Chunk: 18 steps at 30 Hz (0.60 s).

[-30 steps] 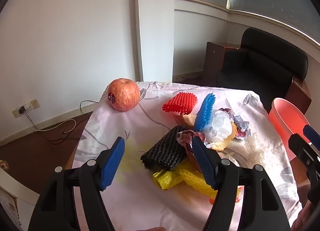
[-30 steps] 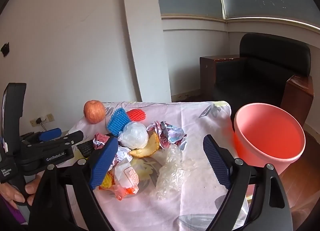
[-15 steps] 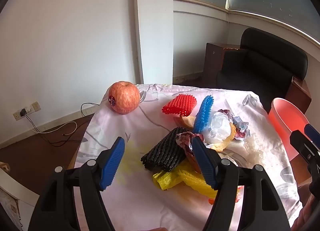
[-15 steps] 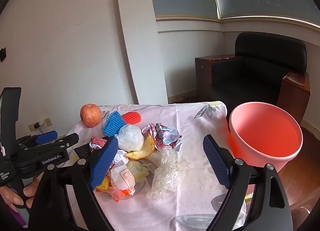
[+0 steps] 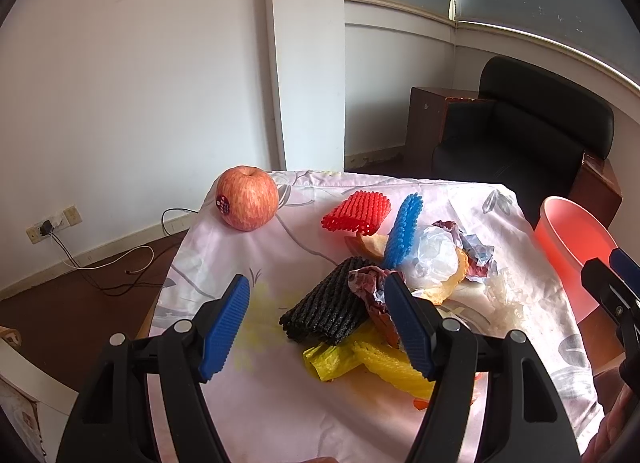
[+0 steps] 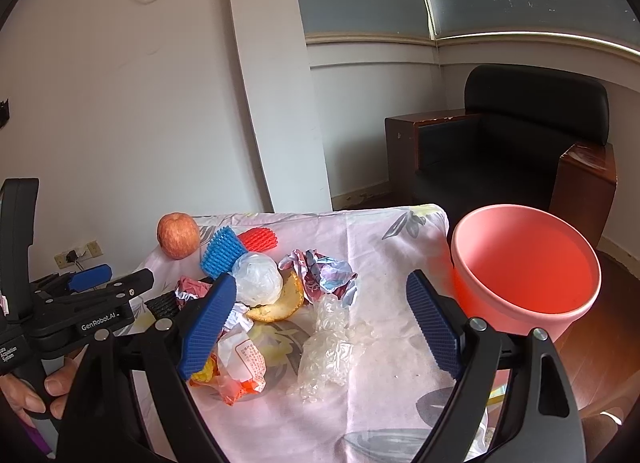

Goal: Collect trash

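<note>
- The apple [image 5: 247,198] sits at the far left corner of the counter [image 5: 280,415], apart from the litter; it looks whole, so I judge it is not trash.
- The left tool [image 5: 316,323] hovers low over the near side of the counter with its jaws spread wide and nothing between them. The black foam net [image 5: 326,313] lies between its fingertips in this view, with the yellow bag [image 5: 340,357] just beside it.
- Since a second ago the left view has hardly shifted; this tool has only held its place.
- Mid-counter, the trash is all uncollected: red net [image 6: 258,239], blue net [image 6: 222,253], white plastic ball [image 6: 256,279], peel [image 6: 280,299], crumpled foil [image 6: 324,271], clear wrap [image 6: 328,347] and printed wrapper [image 6: 244,363].
- The right tool [image 6: 320,327] has risen and drawn back a little; the heap sits lower in its view than before. Its jaws are spread and empty.
- The pink bin [image 6: 524,271] stands off the counter's right edge and looks empty, so collection has probably not begun.
</note>
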Tool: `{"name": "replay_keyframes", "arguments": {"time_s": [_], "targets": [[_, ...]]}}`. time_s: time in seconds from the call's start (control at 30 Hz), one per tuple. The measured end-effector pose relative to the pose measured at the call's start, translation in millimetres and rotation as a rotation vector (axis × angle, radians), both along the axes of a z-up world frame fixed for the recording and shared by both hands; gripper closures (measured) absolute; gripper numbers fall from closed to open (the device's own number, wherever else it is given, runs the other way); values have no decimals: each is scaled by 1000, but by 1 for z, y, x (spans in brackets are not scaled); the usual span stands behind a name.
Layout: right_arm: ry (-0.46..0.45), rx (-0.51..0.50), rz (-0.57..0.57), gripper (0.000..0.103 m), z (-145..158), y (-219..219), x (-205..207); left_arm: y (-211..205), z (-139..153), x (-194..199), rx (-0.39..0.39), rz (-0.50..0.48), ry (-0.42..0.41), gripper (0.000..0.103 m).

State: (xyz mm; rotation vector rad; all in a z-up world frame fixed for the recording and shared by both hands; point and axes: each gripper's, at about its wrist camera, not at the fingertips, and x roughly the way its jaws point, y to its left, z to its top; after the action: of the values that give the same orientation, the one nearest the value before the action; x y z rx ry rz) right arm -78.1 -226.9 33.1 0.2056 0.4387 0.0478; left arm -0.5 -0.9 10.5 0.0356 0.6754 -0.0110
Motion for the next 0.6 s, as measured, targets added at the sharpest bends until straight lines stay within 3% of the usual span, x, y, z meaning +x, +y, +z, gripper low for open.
{"name": "replay_keyframes", "arguments": {"time_s": [0.6], "targets": [[-12, 14, -30, 15, 0, -5, -2, -2, 6, 1, 0, -7, -1, 34]]}}
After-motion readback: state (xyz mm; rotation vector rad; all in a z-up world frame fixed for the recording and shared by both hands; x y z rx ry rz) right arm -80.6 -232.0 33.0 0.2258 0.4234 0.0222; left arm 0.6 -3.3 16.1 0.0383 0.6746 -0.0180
